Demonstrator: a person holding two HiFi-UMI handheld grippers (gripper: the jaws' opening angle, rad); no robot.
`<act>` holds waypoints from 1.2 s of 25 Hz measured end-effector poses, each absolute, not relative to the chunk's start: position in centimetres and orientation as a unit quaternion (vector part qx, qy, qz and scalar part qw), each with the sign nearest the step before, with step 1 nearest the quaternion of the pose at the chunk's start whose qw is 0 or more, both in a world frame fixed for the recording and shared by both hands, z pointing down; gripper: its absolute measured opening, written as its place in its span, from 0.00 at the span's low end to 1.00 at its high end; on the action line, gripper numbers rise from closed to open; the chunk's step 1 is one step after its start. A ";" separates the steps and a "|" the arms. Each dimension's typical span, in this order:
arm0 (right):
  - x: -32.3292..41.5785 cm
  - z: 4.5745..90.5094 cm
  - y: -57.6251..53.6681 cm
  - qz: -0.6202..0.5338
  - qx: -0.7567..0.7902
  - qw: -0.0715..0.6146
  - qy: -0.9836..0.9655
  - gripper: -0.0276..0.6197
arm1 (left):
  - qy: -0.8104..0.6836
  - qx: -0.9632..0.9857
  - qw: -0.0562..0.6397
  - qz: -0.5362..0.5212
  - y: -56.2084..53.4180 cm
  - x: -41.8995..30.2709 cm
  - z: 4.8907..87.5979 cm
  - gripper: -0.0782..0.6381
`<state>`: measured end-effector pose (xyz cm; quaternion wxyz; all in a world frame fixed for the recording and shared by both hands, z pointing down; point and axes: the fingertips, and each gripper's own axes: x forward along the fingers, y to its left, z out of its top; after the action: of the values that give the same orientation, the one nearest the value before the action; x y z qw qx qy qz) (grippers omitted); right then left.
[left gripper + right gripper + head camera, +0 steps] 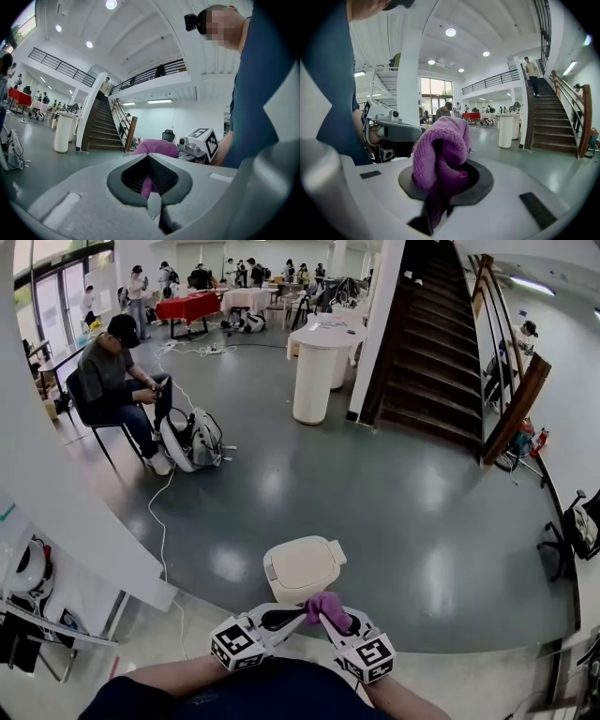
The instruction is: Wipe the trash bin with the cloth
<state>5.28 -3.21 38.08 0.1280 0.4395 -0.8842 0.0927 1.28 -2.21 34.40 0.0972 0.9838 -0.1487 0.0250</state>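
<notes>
Trash bin point(300, 568) stands with its lid closed on the floor point(403, 521), just ahead of both grippers, apart from them. Right gripper point(440, 187) has its jaws clamped on the bunched purple cloth point(440, 145); left gripper point(150, 185) pinches a corner between nearly closed jaws, probably to spread it into a wiping pad before reaching the bin

On the floor point(394, 512), trash bin point(302, 568) just ahead of left claw point(298, 617) and right claw point(335, 621), cloth point(328, 607) between both.
</notes>
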 end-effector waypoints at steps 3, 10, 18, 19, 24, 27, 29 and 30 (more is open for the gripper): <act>5.0 37.6 -2.6 0.096 0.440 0.120 -0.885 0.16 | -0.144 0.985 0.091 0.026 -2.0 1.4 34.2 0.10; 3.8 38.0 -1.5 0.104 0.433 0.103 -0.889 0.16 | -0.151 0.984 0.087 0.029 -1.4 1.2 34.6 0.10; 3.5 38.1 -0.7 0.101 0.431 0.102 -0.891 0.15 | -0.155 0.983 0.089 0.030 -0.6 1.1 34.7 0.10; 3.6 38.1 -0.7 0.101 0.431 0.102 -0.891 0.15 | -0.156 0.983 0.089 0.030 -0.6 1.1 34.7 0.10; 3.7 38.3 -0.2 0.102 0.431 0.102 -0.891 0.15 | -0.157 0.983 0.089 0.029 -0.2 1.1 34.9 0.10; 3.8 38.3 0.0 0.102 0.432 0.102 -0.890 0.15 | -0.157 0.983 0.090 0.029 0.0 1.1 34.9 0.10; 3.8 38.4 0.1 0.102 0.433 0.102 -0.890 0.15 | -0.157 0.983 0.088 0.028 0.1 1.1 34.9 0.11; 3.7 38.4 0.1 0.102 0.433 0.102 -0.890 0.15 | -0.156 0.983 0.087 0.028 0.2 1.0 34.9 0.10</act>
<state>3.72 0.14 38.45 0.1018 0.4334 -0.8895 0.1025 1.03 0.16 34.90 0.0869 0.9835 -0.1563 0.0280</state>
